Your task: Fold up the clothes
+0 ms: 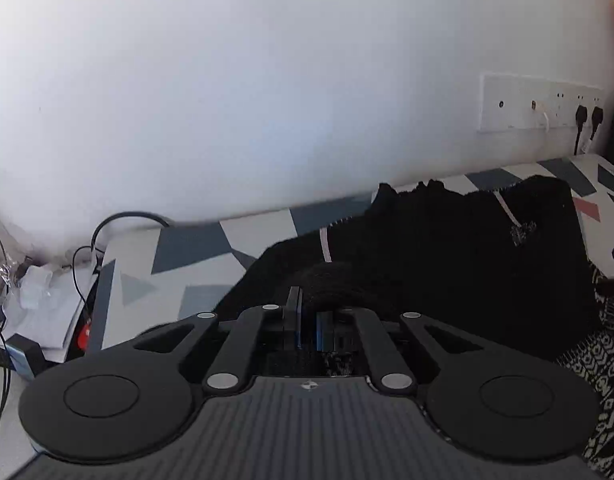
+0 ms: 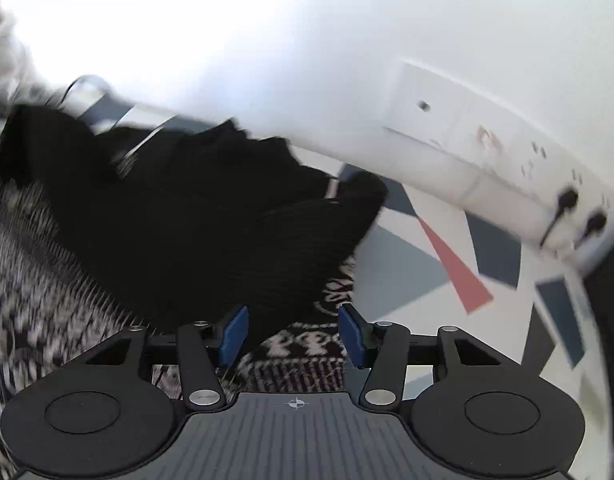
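The left claw was clenched on a fold of the black garment, its two blue pads drawn together with dark knit bunched up over and just past their tips. From that pinch the garment spread away toward the wall, its far edge ragged against the patterned table. A thin pale stripe ran across the cloth just beyond the claw, and a second one lay further off toward the wall socket panel.

The right claw stood released, its blue pads well apart and pressing on nothing. The black garment lay just ahead of it and to its left in the right wrist view, one lower corner reaching down beside the left pad, though whether it touched that pad could not be told. Directly between the pads showed a black-and-white patterned cloth, which lay under the garment and stretched off to the claw's left. To the claw's right the table was bare of cloth, with grey and red shapes on white. That view was blurred.
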Demonstrator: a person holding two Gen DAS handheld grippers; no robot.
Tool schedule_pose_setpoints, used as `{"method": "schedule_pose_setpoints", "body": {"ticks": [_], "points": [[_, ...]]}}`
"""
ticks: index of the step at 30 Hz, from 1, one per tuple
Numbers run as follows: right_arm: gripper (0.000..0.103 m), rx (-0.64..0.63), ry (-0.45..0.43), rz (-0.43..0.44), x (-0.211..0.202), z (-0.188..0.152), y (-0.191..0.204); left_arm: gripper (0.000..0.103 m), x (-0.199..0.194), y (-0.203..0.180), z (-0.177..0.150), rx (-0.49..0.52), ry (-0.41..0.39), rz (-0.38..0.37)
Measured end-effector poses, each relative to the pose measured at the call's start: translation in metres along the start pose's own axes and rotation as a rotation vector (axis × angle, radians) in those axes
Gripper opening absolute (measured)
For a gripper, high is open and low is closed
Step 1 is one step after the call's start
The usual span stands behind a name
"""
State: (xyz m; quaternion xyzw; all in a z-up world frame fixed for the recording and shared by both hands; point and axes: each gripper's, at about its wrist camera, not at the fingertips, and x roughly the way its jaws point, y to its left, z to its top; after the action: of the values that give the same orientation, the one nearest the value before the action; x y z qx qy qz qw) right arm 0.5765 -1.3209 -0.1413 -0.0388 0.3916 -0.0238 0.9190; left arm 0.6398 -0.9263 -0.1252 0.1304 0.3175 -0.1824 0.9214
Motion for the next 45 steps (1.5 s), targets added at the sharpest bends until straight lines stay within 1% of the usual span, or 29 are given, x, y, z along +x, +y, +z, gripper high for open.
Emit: {"method": "schedule_pose_setpoints", "body": {"ticks": [4,7,9,10,11,12,13,15,16,17,19,20,22,23,24,25,26,27,28,31,32,34,36,37,38,41,43,44,45], "points": [[0.047,0.213,-0.002,0.008,0.021,0.019,-0.036,0.007,-0.002,-0.005,0.0,0.0,0.0,0.005],[0.047,0.357,-0.009,0.019,0.041,0.032,-0.058,0.006,-0.008,-0.008,0.01,0.015,-0.03,0.004],[0.046,0.387,0.039,0.023,0.057,0.042,-0.066,0.006,-0.012,-0.012,0.02,0.028,-0.066,0.005],[0.043,0.402,0.063,0.025,0.065,0.047,-0.07,0.006,-0.014,-0.015,0.025,0.035,-0.087,0.003],[0.016,0.417,0.088,0.027,0.072,0.053,-0.074,0.007,-0.016,-0.018,0.031,0.041,-0.11,-0.001],[0.01,0.431,0.112,0.028,0.08,0.058,-0.078,0.007,-0.018,-0.022,0.037,0.047,-0.134,-0.006],[0.01,0.443,0.134,0.027,0.087,0.063,-0.082,0.006,-0.019,-0.027,0.042,0.057,-0.156,-0.013],[0.009,0.392,0.133,-0.049,0.09,0.075,-0.089,0.006,-0.021,-0.036,0.053,0.078,-0.201,-0.028],[0.009,0.395,0.133,-0.07,0.093,0.079,-0.096,0.006,-0.02,-0.043,0.057,0.094,-0.219,-0.032],[0.009,0.4,0.134,-0.09,0.096,0.083,-0.104,0.007,-0.015,-0.048,0.058,0.108,-0.215,-0.037],[0.009,0.45,0.138,-0.092,0.105,0.083,-0.12,0.007,-0.006,-0.058,0.059,0.137,-0.203,-0.048],[0.012,0.464,0.129,-0.108,0.107,0.08,-0.125,0.007,-0.001,-0.063,0.06,0.151,-0.196,-0.054],[0.019,0.483,0.086,-0.173,0.103,0.074,-0.132,0.007,0.007,-0.068,0.059,0.164,-0.178,-0.064],[0.026,0.488,0.066,-0.18,0.095,0.07,-0.135,0.007,0.01,-0.068,0.058,0.16,-0.167,-0.069],[0.031,0.487,0.043,-0.157,0.085,0.065,-0.136,0.007,0.012,-0.066,0.057,0.156,-0.163,-0.069],[0.034,0.468,0.023,-0.132,0.074,0.059,-0.136,0.007,0.013,-0.064,0.056,0.153,-0.161,-0.067],[0.042,0.447,0.002,-0.109,0.062,0.053,-0.135,0.007,0.014,-0.062,0.056,0.145,-0.158,-0.066],[0.053,0.407,-0.022,-0.103,0.05,0.046,-0.131,0.007,0.016,-0.06,0.057,0.137,-0.154,-0.065],[0.056,0.346,-0.047,-0.097,0.036,0.039,-0.123,0.007,0.017,-0.059,0.058,0.134,-0.153,-0.062],[0.061,0.144,-0.089,-0.055,-0.001,0.016,-0.084,0.007,0.02,-0.059,0.061,0.139,-0.16,-0.05],[0.063,0.068,-0.089,-0.036,-0.006,0.008,-0.067,0.007,0.021,-0.06,0.062,0.142,-0.164,-0.047],[0.064,-0.083,-0.09,0.0,-0.017,-0.008,-0.034,0.007,0.02,-0.062,0.063,0.149,-0.171,-0.045],[0.063,-0.182,-0.064,-0.007,-0.012,-0.018,-0.009,0.007,0.02,-0.065,0.065,0.155,-0.177,-0.044],[0.063,-0.215,-0.049,-0.013,-0.008,-0.021,0.001,0.007,0.019,-0.066,0.066,0.156,-0.179,-0.045],[0.059,-0.23,-0.034,-0.029,-0.001,-0.023,0.007,0.007,0.018,-0.067,0.067,0.157,-0.182,-0.045],[0.049,-0.248,-0.003,-0.091,0.017,-0.024,0.012,0.007,0.015,-0.072,0.07,0.167,-0.2,-0.047],[0.046,-0.235,-0.003,-0.111,0.02,-0.023,0.006,0.007,0.011,-0.076,0.073,0.173,-0.219,-0.049],[0.034,-0.227,0.0,-0.123,0.021,-0.022,0.004,0.007,0.009,-0.077,0.074,0.175,-0.229,-0.05],[0.026,-0.212,0.002,-0.142,0.021,-0.021,-0.001,0.007,0.007,-0.079,0.076,0.176,-0.24,-0.053]]}}
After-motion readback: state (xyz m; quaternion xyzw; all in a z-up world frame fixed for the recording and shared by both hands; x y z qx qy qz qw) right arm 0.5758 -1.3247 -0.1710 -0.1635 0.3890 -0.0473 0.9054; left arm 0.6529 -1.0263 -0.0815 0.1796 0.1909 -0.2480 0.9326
